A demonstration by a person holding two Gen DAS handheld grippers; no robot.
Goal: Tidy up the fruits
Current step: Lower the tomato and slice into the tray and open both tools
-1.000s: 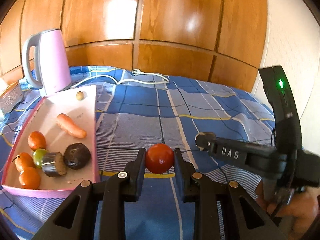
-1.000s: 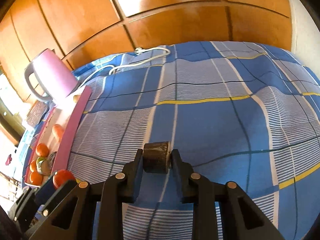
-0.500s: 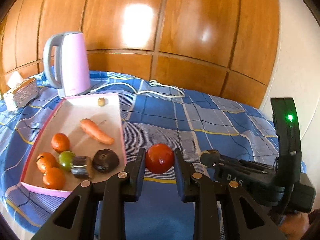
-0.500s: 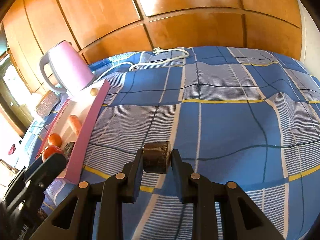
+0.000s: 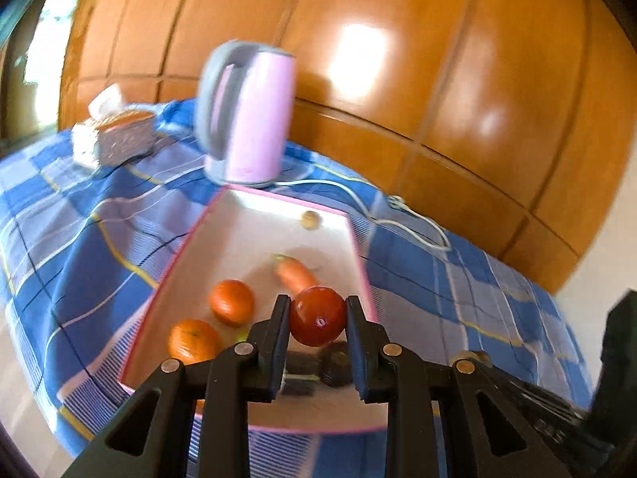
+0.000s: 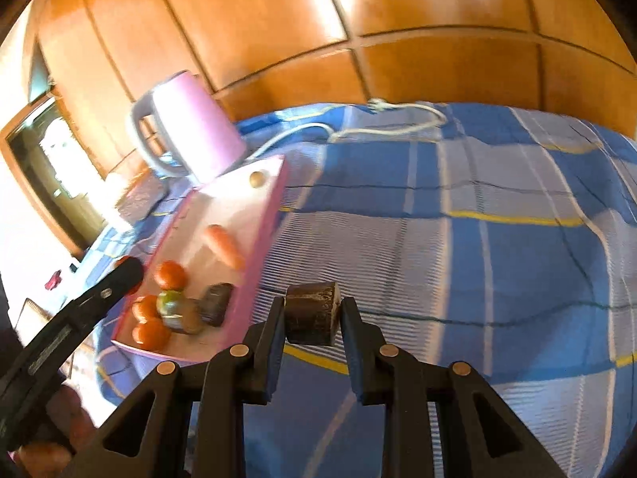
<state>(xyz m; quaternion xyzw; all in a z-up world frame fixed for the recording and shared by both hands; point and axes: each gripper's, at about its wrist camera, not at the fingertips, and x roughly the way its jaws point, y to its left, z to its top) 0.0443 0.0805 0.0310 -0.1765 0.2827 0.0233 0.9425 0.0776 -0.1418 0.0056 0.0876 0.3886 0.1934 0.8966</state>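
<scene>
Left gripper [image 5: 317, 314]: closed on the red tomato [image 5: 317, 321], pinched at its sides between both fingers and carried above the near half of the pink tray [image 5: 360, 263].
Right gripper [image 6: 312, 314]: closed on a dark cylindrical piece [image 6: 312, 312], held over the blue checked bedcover [image 6: 497, 263], to the right of the tray and apart from it.
Tray contents: a carrot [image 5: 296, 275], two orange fruits [image 5: 232, 302] at the left, a small brown round thing [image 5: 310, 220] near the far edge, and dark pieces [image 5: 336, 366] half hidden under the left gripper's fingers.
Step in hand: by my reading, setting the tomato down in the tray — the dark piece would follow.
How to do it well: lower the tomato toward the bare white patch between the carrot and the orange fruits, not onto the dark pieces directly below; part the fingers only once it rests on the tray floor, since a round fruit will likely roll if dropped.
Risk: the view is blurred, so the height above the tray cannot be told — slow the descent.
Other things: a pink kettle [image 5: 249, 113] with its white cord [image 5: 414, 225] stands just behind the tray; keep the right gripper wide of the left one as it comes over.
</scene>
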